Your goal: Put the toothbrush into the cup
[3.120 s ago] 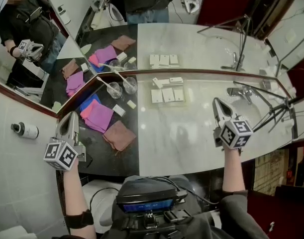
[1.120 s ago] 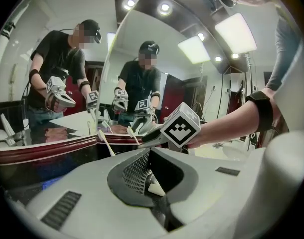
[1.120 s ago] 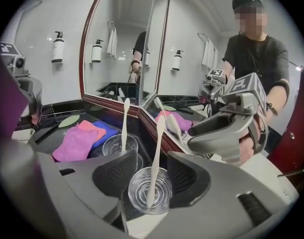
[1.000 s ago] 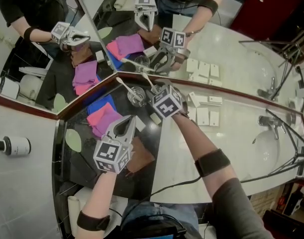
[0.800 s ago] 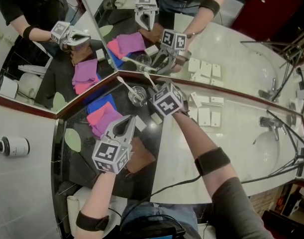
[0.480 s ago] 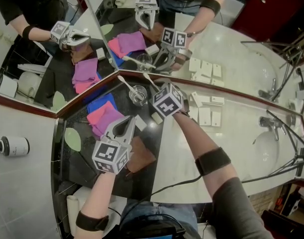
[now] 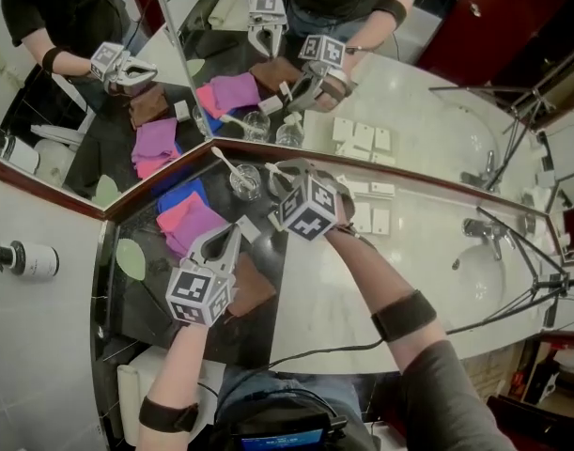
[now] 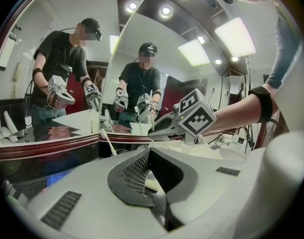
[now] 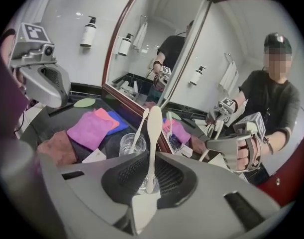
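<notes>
Jaws of your right claw (image 9: 148, 180), just closed, pinch the toothbrush (image 9: 153, 128) upright at frame centre, so hold it vertical and lower it slowly into the glass cup (image 9: 127, 146) just left, clear of the brush (image 9: 137, 136) inside; left claw (image 7: 232, 235) is clenched, empty.

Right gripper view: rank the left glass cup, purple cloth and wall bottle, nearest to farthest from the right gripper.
1. Left glass cup, just beyond the jaws.
2. Purple cloth, left on the counter.
3. Wall bottle, top left.
</notes>
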Demonstrator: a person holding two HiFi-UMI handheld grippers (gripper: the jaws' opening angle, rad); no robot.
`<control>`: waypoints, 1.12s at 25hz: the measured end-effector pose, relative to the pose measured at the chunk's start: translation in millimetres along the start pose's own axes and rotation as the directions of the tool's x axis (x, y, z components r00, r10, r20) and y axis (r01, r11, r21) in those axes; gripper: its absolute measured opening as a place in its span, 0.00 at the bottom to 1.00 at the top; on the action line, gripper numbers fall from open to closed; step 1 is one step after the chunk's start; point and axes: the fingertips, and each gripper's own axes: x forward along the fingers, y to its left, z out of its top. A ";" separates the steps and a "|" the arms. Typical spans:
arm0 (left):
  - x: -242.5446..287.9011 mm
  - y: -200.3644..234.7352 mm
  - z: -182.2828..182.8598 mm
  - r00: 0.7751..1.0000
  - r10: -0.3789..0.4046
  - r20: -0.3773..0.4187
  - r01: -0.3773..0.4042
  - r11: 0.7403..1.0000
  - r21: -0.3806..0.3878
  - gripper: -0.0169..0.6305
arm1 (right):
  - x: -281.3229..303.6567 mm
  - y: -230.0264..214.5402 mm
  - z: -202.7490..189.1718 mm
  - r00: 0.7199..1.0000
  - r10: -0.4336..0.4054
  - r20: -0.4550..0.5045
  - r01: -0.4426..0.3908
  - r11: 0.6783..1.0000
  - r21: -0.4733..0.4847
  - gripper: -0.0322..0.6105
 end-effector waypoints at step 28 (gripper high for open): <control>-34.1 -125.7 -47.5 0.983 -0.149 -0.106 0.153 0.988 0.031 0.03 | -115.9 147.3 -189.9 0.943 0.073 -0.324 -0.128 0.980 -0.153 0.13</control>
